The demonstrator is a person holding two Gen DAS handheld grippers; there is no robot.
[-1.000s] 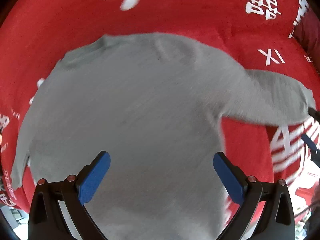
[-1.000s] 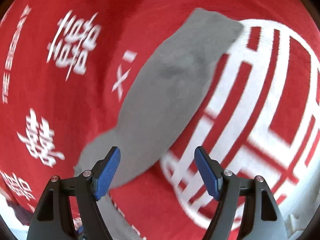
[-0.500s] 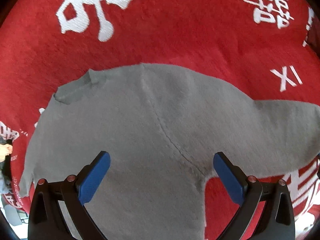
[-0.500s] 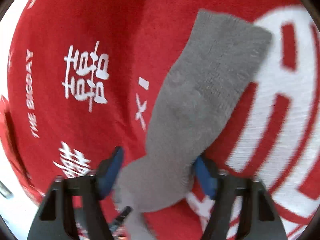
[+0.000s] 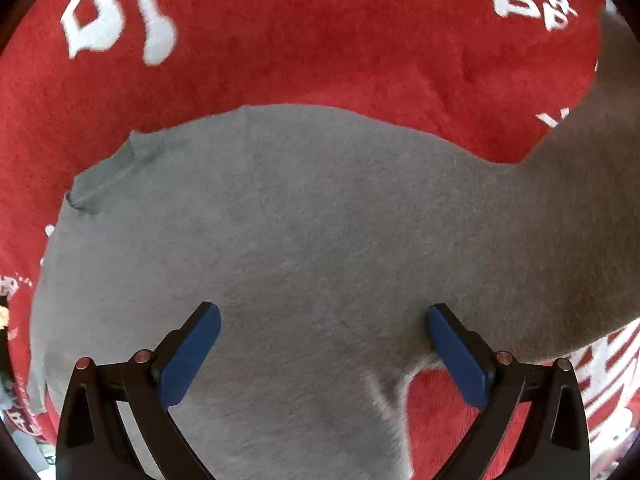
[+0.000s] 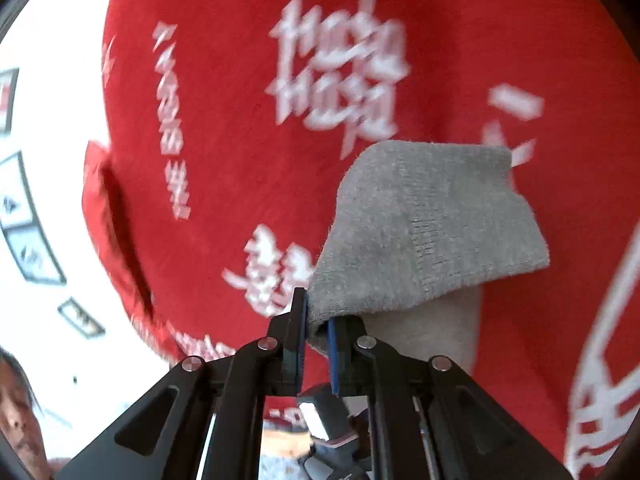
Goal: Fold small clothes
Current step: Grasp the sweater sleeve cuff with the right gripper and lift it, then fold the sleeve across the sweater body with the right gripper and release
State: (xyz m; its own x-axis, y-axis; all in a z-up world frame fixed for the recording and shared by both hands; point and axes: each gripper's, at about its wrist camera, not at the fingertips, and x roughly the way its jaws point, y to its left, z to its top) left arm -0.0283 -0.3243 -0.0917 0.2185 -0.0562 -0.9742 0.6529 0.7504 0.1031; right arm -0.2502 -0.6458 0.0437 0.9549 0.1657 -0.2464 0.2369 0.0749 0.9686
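Observation:
A small grey knit sweater lies flat on a red blanket with white characters. Its neckline is at the left in the left wrist view, and one sleeve rises toward the upper right. My left gripper hovers open above the sweater's body near the armpit, blue pads wide apart with nothing pinched. In the right wrist view, my right gripper is shut on the sleeve's ribbed cuff end, which is lifted off the blanket and folds over above the pads.
The red blanket covers the whole work surface, and its edge drops off at the left in the right wrist view. Beyond it are a white wall with framed pictures and part of a person at the lower left.
My right gripper closed on the sleeve's cuff end, then lifted it and tilted up toward level. My left gripper shifted along the sweater toward the armpit and sank closer, staying open.

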